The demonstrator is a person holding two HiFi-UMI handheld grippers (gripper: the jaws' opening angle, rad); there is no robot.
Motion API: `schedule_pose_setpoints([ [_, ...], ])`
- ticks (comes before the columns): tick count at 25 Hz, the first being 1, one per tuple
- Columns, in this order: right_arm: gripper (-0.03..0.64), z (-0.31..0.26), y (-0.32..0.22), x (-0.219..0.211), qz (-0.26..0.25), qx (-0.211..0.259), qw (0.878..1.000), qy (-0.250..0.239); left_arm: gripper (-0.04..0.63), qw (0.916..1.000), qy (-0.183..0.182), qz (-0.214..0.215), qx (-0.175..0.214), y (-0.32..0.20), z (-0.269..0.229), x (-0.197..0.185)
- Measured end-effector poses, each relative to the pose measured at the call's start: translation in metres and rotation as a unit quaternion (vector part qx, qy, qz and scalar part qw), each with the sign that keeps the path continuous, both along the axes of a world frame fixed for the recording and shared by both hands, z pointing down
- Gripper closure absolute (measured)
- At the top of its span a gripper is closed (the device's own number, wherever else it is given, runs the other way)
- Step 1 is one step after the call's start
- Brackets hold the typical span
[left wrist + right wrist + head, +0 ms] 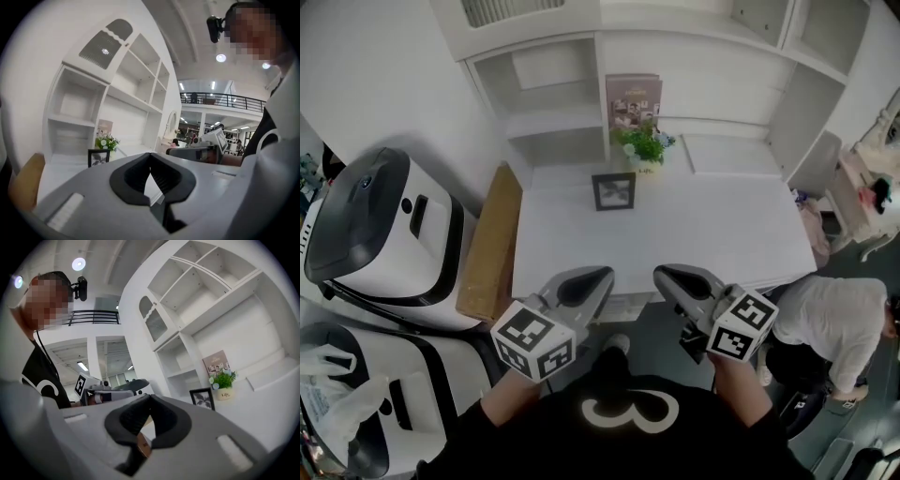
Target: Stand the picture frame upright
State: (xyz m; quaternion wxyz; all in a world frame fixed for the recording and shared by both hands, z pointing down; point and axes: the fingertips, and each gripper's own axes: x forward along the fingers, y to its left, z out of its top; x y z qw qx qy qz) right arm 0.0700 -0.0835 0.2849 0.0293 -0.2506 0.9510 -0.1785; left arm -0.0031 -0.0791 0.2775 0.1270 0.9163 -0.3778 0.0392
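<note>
Picture frame [613,191] stands upright toward the back edge of the white desk [703,234], about midway along it, just in front of a potted plant [643,145]. A printed card [633,98] leans on the wall behind. Only the head view shows the desk top from above and both tongs held off its near edge, well apart from the frame. Left gripper [602,275] and right gripper [661,274] each have their jaws closed together with nothing between them, as the 2 gripper views show close up. The left gripper view adds a railed balcony [220,99] under ceiling lights. White shelving [553,94] rises behind the desk and a wooden board [490,244] runs along its left edge. Farther left stand 2 white machines [380,225], and a person [834,314] bends at the right.
</note>
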Motion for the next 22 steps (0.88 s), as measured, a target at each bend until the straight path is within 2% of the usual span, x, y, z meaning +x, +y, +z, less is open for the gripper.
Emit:
schedule_pose_setpoints([
  [6,0.615,-0.017,0.030,0.004,0.004,0.031,0.999,0.006,0.586,0.9996,-0.008,0.008,0.026,0.032,-0.016,0.013],
  [10,0.615,-0.020,0.041,0.008,0.017,0.054,0.998,0.021,0.586,0.9995,-0.014,0.013,0.026,0.045,-0.013,0.017],
  [22,0.615,-0.023,0.053,0.009,0.008,0.049,0.999,0.020,0.586,0.9995,-0.023,0.002,0.021,0.051,-0.012,0.016],
])
